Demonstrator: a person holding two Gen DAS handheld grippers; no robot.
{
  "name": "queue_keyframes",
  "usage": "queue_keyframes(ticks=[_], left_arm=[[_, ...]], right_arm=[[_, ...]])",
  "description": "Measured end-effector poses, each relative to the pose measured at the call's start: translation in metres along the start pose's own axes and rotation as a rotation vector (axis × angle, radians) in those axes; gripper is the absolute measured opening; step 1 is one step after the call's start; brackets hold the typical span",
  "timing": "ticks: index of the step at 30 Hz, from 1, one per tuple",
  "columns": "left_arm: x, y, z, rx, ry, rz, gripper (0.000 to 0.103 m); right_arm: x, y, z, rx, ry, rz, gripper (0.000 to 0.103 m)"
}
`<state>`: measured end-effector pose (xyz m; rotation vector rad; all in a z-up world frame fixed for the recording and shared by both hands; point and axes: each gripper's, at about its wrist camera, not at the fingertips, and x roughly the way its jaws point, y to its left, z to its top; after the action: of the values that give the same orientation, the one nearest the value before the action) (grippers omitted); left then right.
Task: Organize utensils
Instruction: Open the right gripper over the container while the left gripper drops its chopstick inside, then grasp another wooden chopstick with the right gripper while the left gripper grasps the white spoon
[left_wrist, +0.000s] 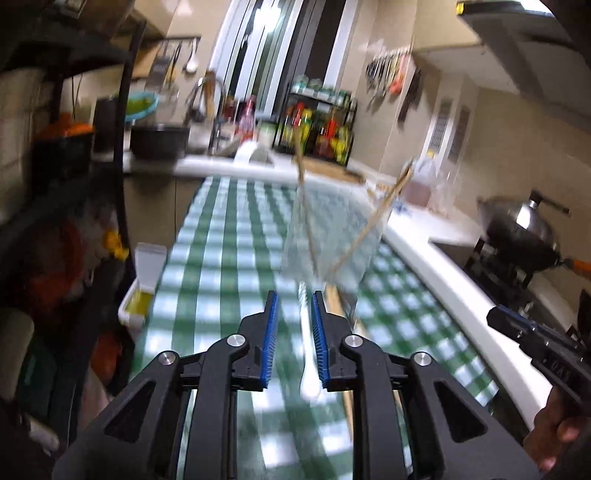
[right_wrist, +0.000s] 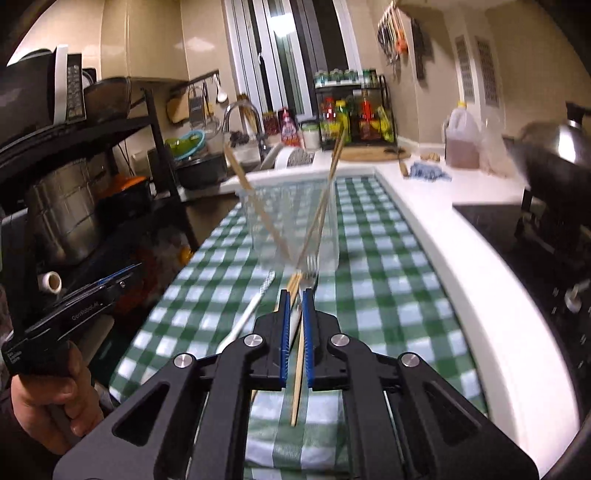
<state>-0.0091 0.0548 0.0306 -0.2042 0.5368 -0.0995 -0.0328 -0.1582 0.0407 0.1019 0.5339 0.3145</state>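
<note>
L gripper (left_wrist: 293, 295) has jaws partly open, a white spoon (left_wrist: 306, 354) lies between them on the checked cloth (left_wrist: 221, 236), not gripped. R gripper (right_wrist: 293, 293) jaws are narrow around a wooden chopstick (right_wrist: 298, 369); real grip cannot be told. Clear cup (right_wrist: 291, 225) w/ chopsticks stands just ahead.

Clear plastic cup (right_wrist: 291, 225) is stood upright on the checked worktop (right_wrist: 373, 295), with chopsticks (right_wrist: 258, 210) leaned crosswise inside it. A white-handled bottle brush (right_wrist: 247, 314) is laid flat in front of the cup. A loose wooden chopstick (right_wrist: 298, 373) and a fork (right_wrist: 312, 267) are laid beside it.
</note>
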Motion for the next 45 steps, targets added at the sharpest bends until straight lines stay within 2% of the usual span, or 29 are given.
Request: queue_keyframes(ticks=[4,8,13,17,18,25,27,29,30,32,35,37,42,45], left_arm=[[0.008,-0.002,-0.011,0.034,0.032,0.012,0.018],[0.019,0.003,-0.022,0.007,0.086,0.003,0.018],[0.025,0.005,-0.029,-0.012,0.112,0.000,0.018],[0.029,0.005,-0.033,-0.014,0.126,0.005,0.018],[0.030,0.004,-0.034,-0.014,0.133,0.007,0.018],[0.044,-0.004,-0.045,0.003,0.185,0.010,0.018],[0.047,-0.007,-0.048,0.014,0.194,0.018,0.018],[0.051,-0.008,-0.050,0.022,0.204,0.026,0.019],[0.053,-0.009,-0.052,0.024,0.209,0.032,0.021],[0.056,-0.007,-0.053,0.021,0.213,0.045,0.038],[0.063,-0.009,-0.058,0.027,0.229,0.066,0.047],[0.068,-0.011,-0.061,0.034,0.240,0.083,0.058],[0.077,-0.017,-0.067,0.049,0.250,0.105,0.059],[0.080,-0.025,-0.071,0.094,0.239,0.132,0.059]], right_arm=[[0.026,0.001,-0.037,-0.001,0.080,0.007,0.009],[0.049,0.001,-0.059,0.015,0.141,0.010,0.010],[0.065,0.004,-0.073,0.010,0.173,0.000,0.015],[0.070,0.004,-0.078,-0.002,0.190,-0.011,0.026],[0.071,0.004,-0.080,-0.006,0.196,-0.018,0.026],[0.073,0.004,-0.089,-0.025,0.215,-0.046,0.025],[0.072,0.005,-0.089,-0.031,0.212,-0.053,0.021],[0.071,0.004,-0.091,-0.036,0.207,-0.072,0.008],[0.071,0.003,-0.091,-0.035,0.207,-0.076,0.005],[0.070,0.001,-0.091,-0.026,0.208,-0.075,0.005],[0.063,-0.004,-0.089,-0.012,0.186,-0.110,0.005],[0.061,-0.008,-0.089,-0.006,0.185,-0.122,0.005],[0.061,-0.017,-0.094,0.011,0.194,-0.126,0.005],[0.061,-0.016,-0.094,0.001,0.192,-0.131,0.005]])
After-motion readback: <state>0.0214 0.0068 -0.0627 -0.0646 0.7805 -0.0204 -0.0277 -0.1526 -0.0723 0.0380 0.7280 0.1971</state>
